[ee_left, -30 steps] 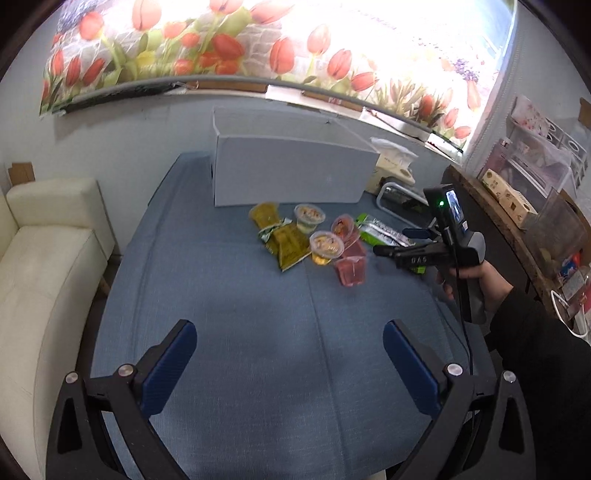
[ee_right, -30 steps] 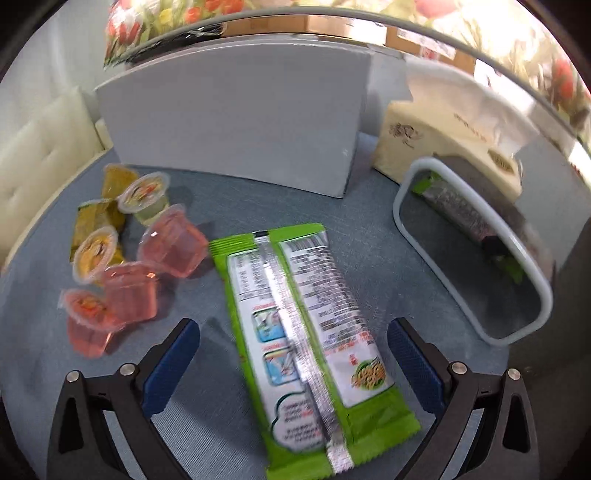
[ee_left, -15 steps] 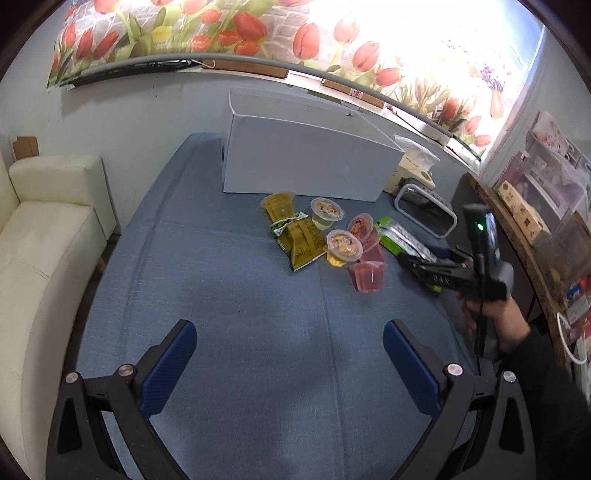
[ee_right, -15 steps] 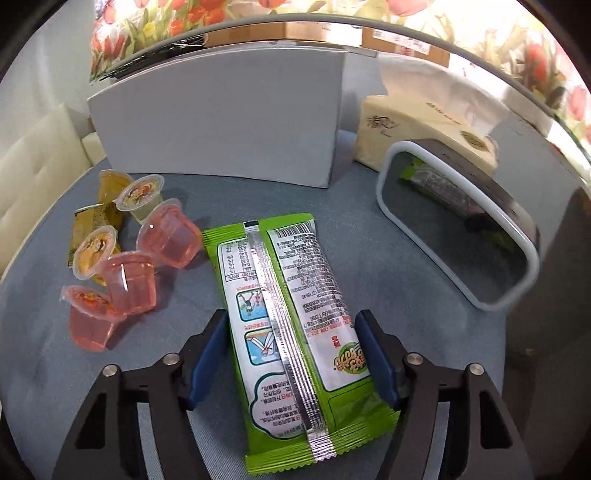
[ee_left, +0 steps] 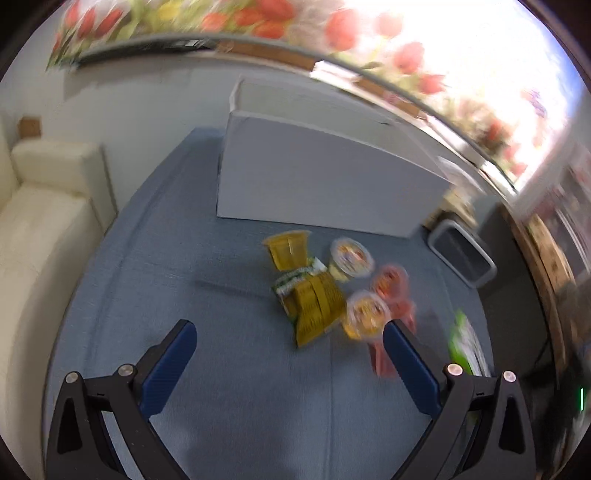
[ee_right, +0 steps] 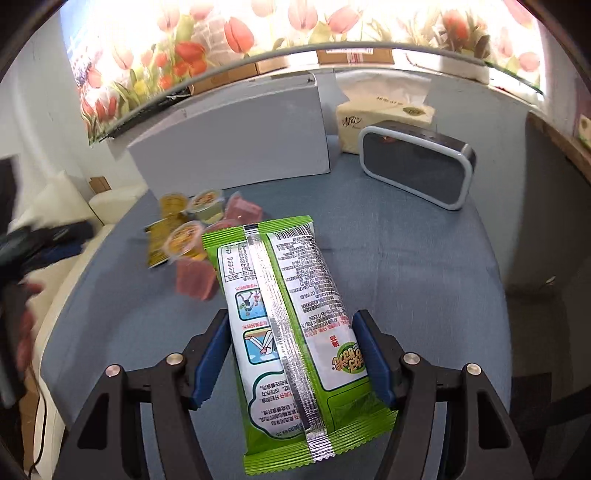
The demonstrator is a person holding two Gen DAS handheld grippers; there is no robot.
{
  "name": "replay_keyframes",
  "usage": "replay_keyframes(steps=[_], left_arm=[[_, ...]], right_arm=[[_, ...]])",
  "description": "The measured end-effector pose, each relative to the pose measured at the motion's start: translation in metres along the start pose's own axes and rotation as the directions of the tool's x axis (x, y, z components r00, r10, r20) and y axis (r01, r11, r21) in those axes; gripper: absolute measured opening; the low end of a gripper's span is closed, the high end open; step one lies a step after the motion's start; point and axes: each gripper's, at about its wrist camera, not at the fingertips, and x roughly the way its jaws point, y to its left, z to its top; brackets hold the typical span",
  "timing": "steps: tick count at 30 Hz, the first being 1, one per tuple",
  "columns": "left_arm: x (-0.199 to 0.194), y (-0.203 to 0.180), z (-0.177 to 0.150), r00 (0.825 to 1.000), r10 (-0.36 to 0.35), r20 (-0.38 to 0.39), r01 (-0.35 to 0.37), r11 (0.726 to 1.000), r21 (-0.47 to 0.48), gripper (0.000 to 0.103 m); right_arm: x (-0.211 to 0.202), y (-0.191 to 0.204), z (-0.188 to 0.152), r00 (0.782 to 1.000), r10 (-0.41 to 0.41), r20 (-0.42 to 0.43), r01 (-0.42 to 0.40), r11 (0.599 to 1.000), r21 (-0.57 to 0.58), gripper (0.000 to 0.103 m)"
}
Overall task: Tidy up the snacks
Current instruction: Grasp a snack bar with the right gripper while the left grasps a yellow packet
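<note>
Sofa [ee_left: 44, 221], cream, one, stands at the far left beside the blue-covered table [ee_left: 184, 258]. Left gripper [ee_left: 288, 354] hangs over the cloth with its jaws spread wide and nothing between them. One white box [ee_left: 314, 184] stands at the back of the table. In front of it lies the snack cluster: two yellow packets, one upright-looking [ee_left: 290, 249] and one larger [ee_left: 314, 306] lying flat; two lidded cups with pale or yellow contents [ee_left: 351, 256] [ee_left: 367, 312]; pink jelly cups [ee_left: 391, 284], at least two, though blur prevents a firm count. One green snack packet [ee_right: 288, 321] is held clear of the table, seam side up. Right gripper [ee_right: 291, 356] is clenched on this packet, one blue pad pressed against each long edge. Further right, one dark speaker [ee_right: 413, 170] with a pale rim stands on the cloth, and one tissue box [ee_right: 384, 118] sits just behind it. Tulip-print panel [ee_right: 258, 29] runs along the wall above.
</note>
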Motion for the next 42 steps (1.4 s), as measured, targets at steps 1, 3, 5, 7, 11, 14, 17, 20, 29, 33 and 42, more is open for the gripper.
replay_keyframes(steps=[1, 3, 5, 7, 11, 14, 17, 20, 29, 33, 42], left_arm=[[0.008, 0.0, 0.003, 1.0, 0.012, -0.009, -0.012, 0.999, -0.032, 0.103], [0.026, -0.004, 0.009, 0.999, 0.013, -0.037, -0.017, 0.996, -0.089, 0.102], [0.042, -0.01, 0.013, 0.997, 0.044, -0.056, -0.051, 0.992, -0.114, 0.102], [0.059, -0.013, 0.016, 0.994, 0.065, -0.083, -0.077, 0.986, -0.149, 0.101], [0.081, -0.02, 0.02, 0.981, 0.161, -0.111, -0.176, 0.973, -0.15, 0.091], [0.09, -0.032, 0.022, 0.969, 0.229, -0.093, -0.237, 0.967, -0.092, 0.089], [0.094, -0.041, 0.021, 0.962, 0.262, -0.073, -0.266, 0.962, -0.056, 0.08], [0.095, -0.05, 0.019, 0.962, 0.271, -0.045, -0.271, 0.962, -0.013, 0.059], [0.062, -0.057, -0.003, 0.981, 0.193, -0.019, -0.192, 0.98, 0.052, 0.05], [0.028, -0.053, -0.01, 0.992, 0.129, 0.013, -0.13, 0.987, 0.09, 0.05], [-0.057, -0.029, 0.015, 0.993, -0.044, 0.113, 0.029, 0.991, 0.134, 0.05]], right_arm=[[-0.005, 0.003, -0.004, 1.0, 0.006, 0.009, -0.006, 1.0, 0.005, 0.071], [-0.007, 0.008, -0.003, 1.0, 0.017, 0.02, -0.017, 1.0, 0.01, 0.071], [-0.008, 0.014, -0.008, 1.0, 0.015, 0.024, -0.015, 1.0, 0.001, 0.071], [-0.01, 0.02, -0.013, 1.0, 0.02, 0.022, -0.02, 1.0, -0.008, 0.071], [-0.016, 0.02, -0.019, 0.998, 0.057, 0.025, -0.057, 0.998, 0.034, 0.071], [-0.021, 0.021, -0.021, 0.997, 0.067, 0.038, -0.069, 0.997, 0.04, 0.071], [-0.023, 0.021, -0.024, 0.995, 0.09, 0.043, -0.092, 0.994, 0.051, 0.071], [-0.021, 0.022, -0.026, 0.995, 0.09, 0.044, -0.092, 0.995, 0.047, 0.071], [-0.022, 0.017, -0.027, 0.994, 0.093, 0.054, -0.097, 0.993, 0.063, 0.071], [-0.023, 0.021, -0.023, 0.994, 0.087, 0.067, -0.091, 0.994, 0.057, 0.071], [-0.022, 0.043, 0.022, 0.988, 0.096, 0.122, -0.098, 0.995, 0.008, 0.071]])
